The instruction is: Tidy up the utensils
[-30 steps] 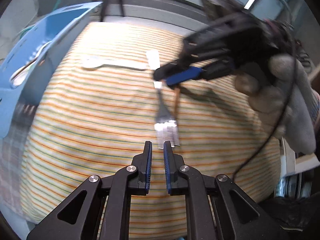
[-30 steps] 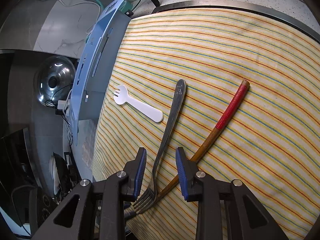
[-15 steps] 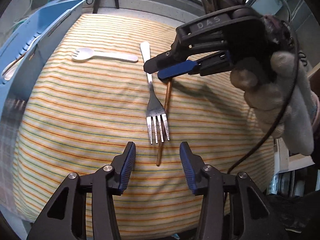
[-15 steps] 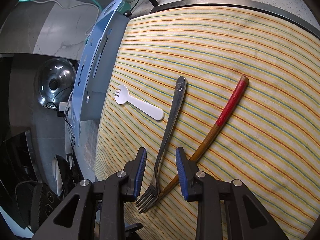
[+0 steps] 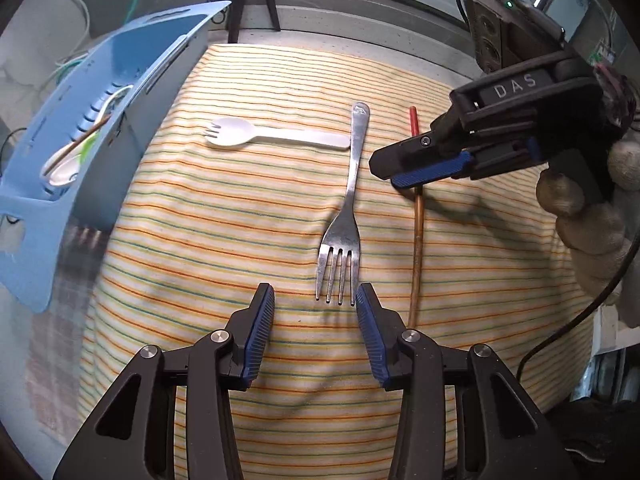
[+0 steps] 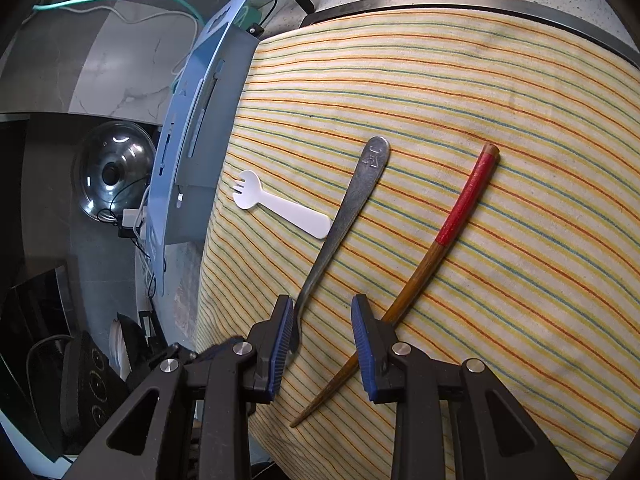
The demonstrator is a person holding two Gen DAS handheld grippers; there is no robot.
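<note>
A metal fork (image 5: 348, 216) lies on the striped cloth (image 5: 240, 220), tines toward my left gripper (image 5: 315, 312), which is open and empty just short of the tines. A white plastic spork (image 5: 276, 139) lies left of the fork's handle. A wooden chopstick with a red end (image 5: 417, 216) lies right of the fork. My right gripper (image 5: 394, 170) hovers open above the chopstick. In the right wrist view the right gripper (image 6: 320, 320) is open between the fork (image 6: 352, 208) and the chopstick (image 6: 440, 240), with the spork (image 6: 280, 208) further left.
A blue utensil basket (image 5: 100, 120) stands at the cloth's left edge with a few utensils inside; it also shows in the right wrist view (image 6: 196, 140). A pot lid (image 6: 112, 168) and a stovetop (image 6: 80, 384) lie beyond it. A cable hangs from the right gripper.
My left gripper has opened and pulled back from the fork's tines. The fork and chopstick now lie apart, the chopstick further right. The right gripper has shifted right.
</note>
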